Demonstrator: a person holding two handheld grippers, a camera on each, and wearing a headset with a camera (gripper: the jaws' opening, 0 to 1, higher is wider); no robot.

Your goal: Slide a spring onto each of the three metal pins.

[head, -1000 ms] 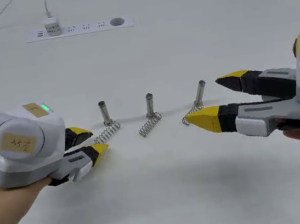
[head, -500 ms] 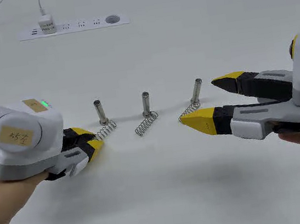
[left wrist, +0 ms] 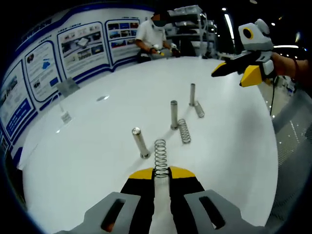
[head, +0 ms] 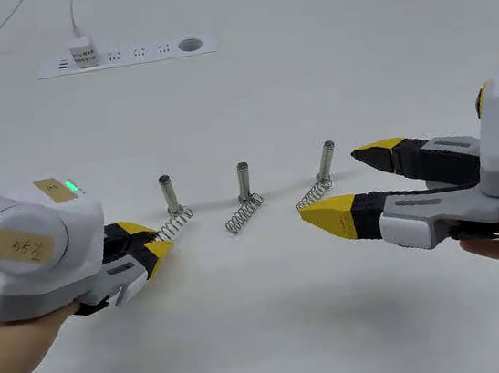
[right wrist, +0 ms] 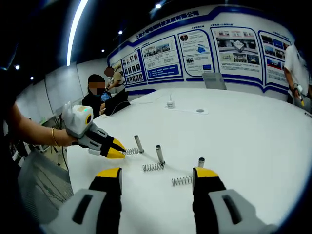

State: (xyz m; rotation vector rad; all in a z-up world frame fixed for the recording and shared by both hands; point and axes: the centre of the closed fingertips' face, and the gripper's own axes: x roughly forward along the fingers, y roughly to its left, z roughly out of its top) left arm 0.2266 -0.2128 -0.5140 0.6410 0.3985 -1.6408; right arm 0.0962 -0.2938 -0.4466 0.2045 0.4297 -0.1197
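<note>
Three metal pins stand upright in a row on the white table: left pin (head: 168,193), middle pin (head: 243,180), right pin (head: 326,158). A spring lies in front of each: left spring (head: 177,222), middle spring (head: 244,213), right spring (head: 313,195). My left gripper (head: 153,241) is shut on the near end of the left spring (left wrist: 160,155), which lies beside the left pin (left wrist: 140,142). My right gripper (head: 330,183) is open, its jaws on either side of the right spring (right wrist: 182,181) and right pin (right wrist: 201,162), touching neither.
A white power strip (head: 126,54) with a plugged-in charger lies at the table's far edge. In the gripper views, people sit at the far side of the table and poster boards line the wall behind them.
My left gripper's jaws have come together on the left spring's near end. The right gripper has stayed open and shifted slightly lower.
</note>
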